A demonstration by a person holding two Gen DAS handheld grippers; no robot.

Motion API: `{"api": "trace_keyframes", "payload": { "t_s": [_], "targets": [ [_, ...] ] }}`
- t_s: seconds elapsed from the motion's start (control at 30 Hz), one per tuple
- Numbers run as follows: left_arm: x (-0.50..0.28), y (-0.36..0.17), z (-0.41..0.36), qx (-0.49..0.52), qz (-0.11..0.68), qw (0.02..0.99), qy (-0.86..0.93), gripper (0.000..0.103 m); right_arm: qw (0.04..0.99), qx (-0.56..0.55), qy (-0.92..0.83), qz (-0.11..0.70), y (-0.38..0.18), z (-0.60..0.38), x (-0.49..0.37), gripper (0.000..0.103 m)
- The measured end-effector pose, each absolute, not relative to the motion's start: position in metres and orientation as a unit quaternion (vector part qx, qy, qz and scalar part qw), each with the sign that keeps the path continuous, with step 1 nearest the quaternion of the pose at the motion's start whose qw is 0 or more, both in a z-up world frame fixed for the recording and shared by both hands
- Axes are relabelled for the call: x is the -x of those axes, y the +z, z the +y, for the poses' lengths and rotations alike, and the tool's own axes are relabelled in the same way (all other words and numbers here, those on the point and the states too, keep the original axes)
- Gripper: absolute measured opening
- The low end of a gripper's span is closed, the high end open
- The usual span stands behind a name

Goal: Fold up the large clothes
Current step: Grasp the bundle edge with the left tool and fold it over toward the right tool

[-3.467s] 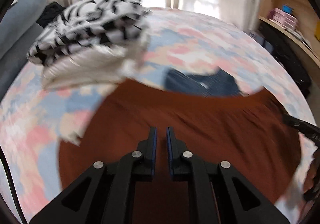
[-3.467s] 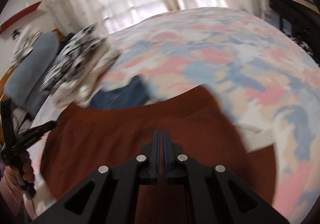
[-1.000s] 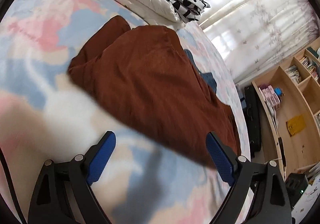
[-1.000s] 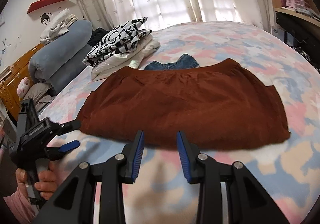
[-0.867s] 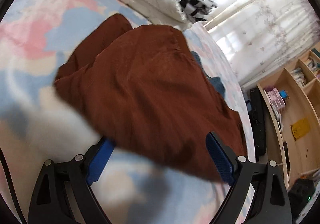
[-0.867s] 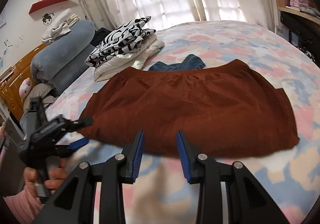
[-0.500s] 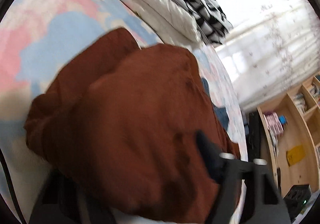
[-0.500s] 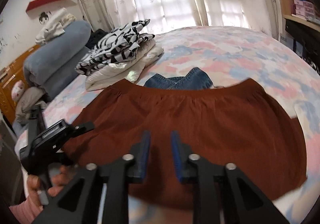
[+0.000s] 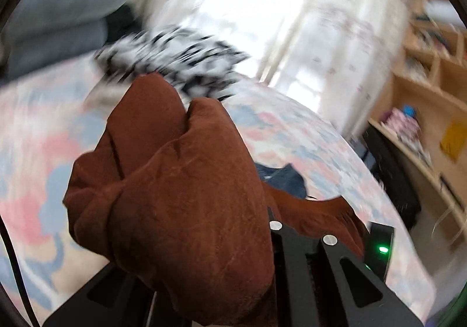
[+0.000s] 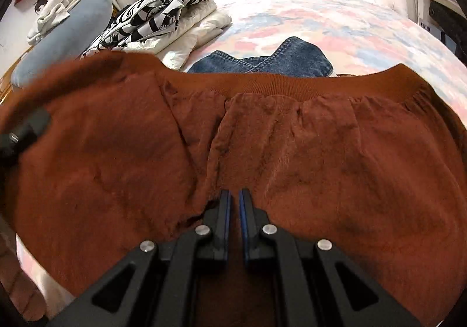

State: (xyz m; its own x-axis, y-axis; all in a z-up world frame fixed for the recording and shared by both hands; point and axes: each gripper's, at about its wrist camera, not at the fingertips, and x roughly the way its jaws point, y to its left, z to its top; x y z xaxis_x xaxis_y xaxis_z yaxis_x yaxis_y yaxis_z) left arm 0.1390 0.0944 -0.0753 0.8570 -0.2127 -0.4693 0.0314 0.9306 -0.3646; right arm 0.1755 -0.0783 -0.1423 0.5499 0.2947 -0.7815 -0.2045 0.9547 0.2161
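A rust-brown garment (image 10: 321, 151) lies spread on the flowered bed cover (image 10: 335, 20), its ribbed waistband (image 10: 292, 84) on the far side. My right gripper (image 10: 233, 198) is closing its jaws on the garment's near hem, and brown cloth fills the narrow gap between the blue pads. My left gripper (image 9: 262, 210) is closing on the garment's left corner, which hangs bunched (image 9: 181, 195) over its left finger and hides both tips. In the right wrist view the left gripper (image 10: 26, 128) shows as a dark shape at the raised left corner.
Blue jeans (image 10: 280, 59) lie just beyond the waistband. A stack of folded clothes with a black-and-white top (image 10: 151, 20) sits at the back left, beside a grey-blue bolster (image 10: 64, 32). Wooden shelves (image 9: 423, 93) stand beyond the bed's right side.
Both grippers went from open in front of the garment to closed on its near edge. The left one rose and rolled, lifting the corner. The right one moved forward and down onto the hem.
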Motion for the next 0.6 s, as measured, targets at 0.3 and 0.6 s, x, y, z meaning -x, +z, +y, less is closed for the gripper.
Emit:
{"api": "trace_keyframes", "payload": {
  "t_s": [0.3,0.6],
  "targets": [
    [-0.146,-0.043,0.03,0.086,0.26,0.957,-0.099,0.009,0.861,-0.118,0.173,0.464,-0.148,-0.099,-0.181,0.007],
    [-0.15,-0.027,-0.022,0.034,0.269,0.956,-0.11,0.009,0.829,-0.198,0.223,0.473,-0.119,-0.153,-0.162,0.007]
  ]
}}
